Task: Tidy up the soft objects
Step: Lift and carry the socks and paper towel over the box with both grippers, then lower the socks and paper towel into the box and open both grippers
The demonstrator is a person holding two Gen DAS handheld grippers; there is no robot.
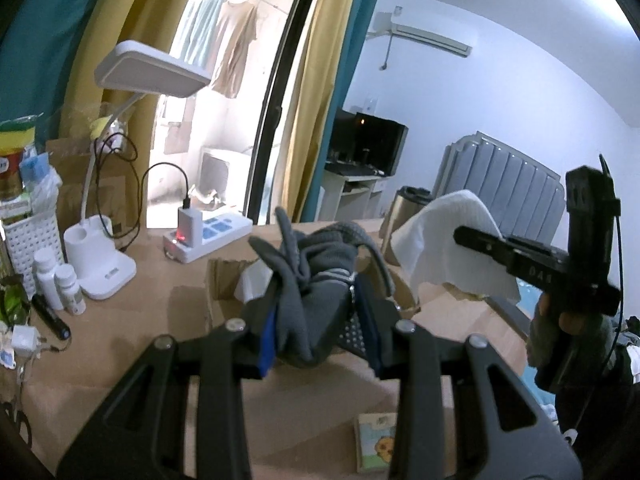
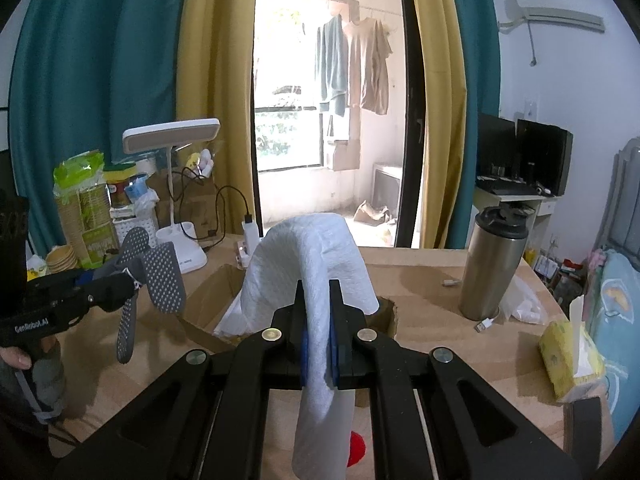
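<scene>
Over the wooden desk (image 2: 440, 280), the left gripper (image 1: 316, 316) pinched limp grey dotted gloves (image 1: 312, 280) mid-bundle; the right gripper (image 2: 318, 344) clamped a flimsy paper towel (image 2: 312, 256) (likely tearable) above the cardboard box (image 2: 212, 296).

- The cardboard box (image 2: 216, 300) beyond the jaws is largely covered by the paper towel (image 2: 316, 264); its inside cannot be made out.
- The lower end of the paper towel is cut off by the picture's bottom edge.
- A red object (image 2: 356, 450) below the jaws is mostly hidden behind the towel.
- The small card (image 1: 376, 446) beneath the jaws is partly masked by a finger of the left gripper (image 1: 316, 320).
</scene>
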